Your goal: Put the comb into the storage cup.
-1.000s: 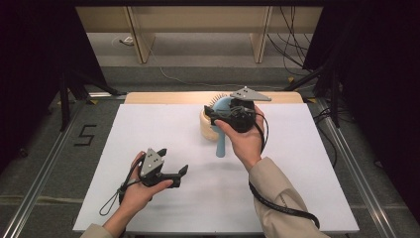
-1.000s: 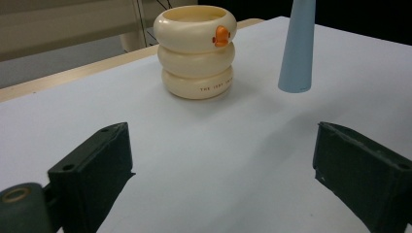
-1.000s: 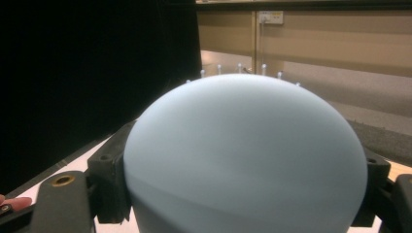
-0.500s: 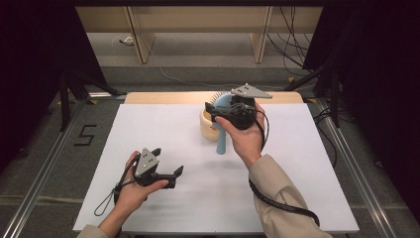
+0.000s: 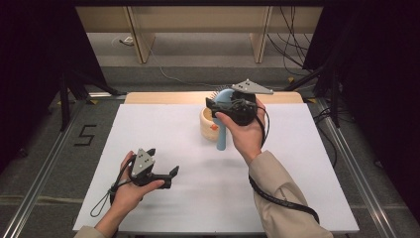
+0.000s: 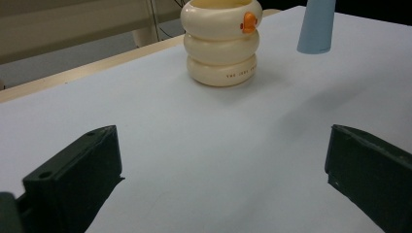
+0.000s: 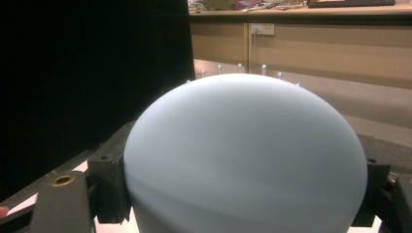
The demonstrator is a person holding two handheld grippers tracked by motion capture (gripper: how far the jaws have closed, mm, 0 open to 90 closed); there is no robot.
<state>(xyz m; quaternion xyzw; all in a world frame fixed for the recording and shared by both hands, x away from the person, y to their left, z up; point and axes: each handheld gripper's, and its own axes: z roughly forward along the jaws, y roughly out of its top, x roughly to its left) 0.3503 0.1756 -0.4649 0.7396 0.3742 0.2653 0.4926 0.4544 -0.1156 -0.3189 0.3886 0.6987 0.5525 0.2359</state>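
White sheeting covers the counter (image 5: 163,124) I am working over, with a pale wooden edge showing along its far side. Grey floor surrounds it, marked with a black figure 5 (image 5: 85,135) on the left, and metal rails run down both sides. Beyond the far edge I see light wooden furniture legs (image 5: 140,37), loose cables (image 5: 292,29) on the floor and black curtains to left and right.

My right gripper (image 5: 220,105) is raised over the far middle of the counter, clamped on the round head of a pale blue plastic hairbrush (image 5: 222,139); in the right gripper view the smooth back of that head (image 7: 243,155) bulges between the two jaws, with bristle tips just showing over its top. The brush handle hangs down towards the sheet, just beside a cream ringed cup with an orange mark (image 6: 221,41), which stands upright on the sheet.

My left gripper (image 5: 163,170) rests low at the near left, well apart from the cup. Its jaws have just been opening and stand wide, with bare sheet between them. Nothing lies between it and the cup.
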